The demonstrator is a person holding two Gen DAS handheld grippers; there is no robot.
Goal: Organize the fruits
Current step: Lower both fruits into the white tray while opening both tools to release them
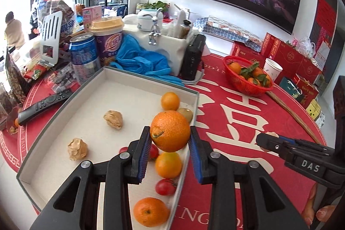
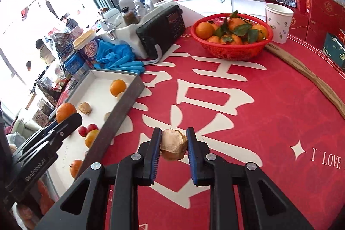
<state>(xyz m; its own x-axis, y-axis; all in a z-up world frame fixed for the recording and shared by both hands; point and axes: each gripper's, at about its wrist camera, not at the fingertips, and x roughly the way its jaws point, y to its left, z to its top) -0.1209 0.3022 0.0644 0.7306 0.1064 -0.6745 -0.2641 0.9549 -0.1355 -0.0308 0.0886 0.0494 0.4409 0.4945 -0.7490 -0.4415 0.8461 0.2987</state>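
Left tongs: clenched on one large round orange with a dry green stem scar, blue ribbed pads on its left and right flanks, fruit lifted clear above the right rim of the shallow grey-walled, white-lined cardboard tray.

Right tongs: clenched on one small tan, papery-husked fruit, held at my fingertips above the red printed tablecloth, just outside the tray's wall.

Handling, my judgement: I should keep both grips level and light, since the husk looks crushable and the orange could roll out of the pads. Each piece wants lowering beside its own kind, and letting go only once it rests on the liner.

Position relative to left tongs, left wrist view:
- smaller orange, 6 o'clock, directly beneath the held one;
- red cherry tomato, 6 o'clock, further down;
- orange near the tray's near corner, 7 o'clock;
- small orange, 12 o'clock;
- brown kiwi-like fruit, 1 o'clock;
- two husked fruits, 9 to 10 o'clock, well apart.

Beyond: red plastic basket of leafy tangerines, 2 o'clock, far side of cloth.
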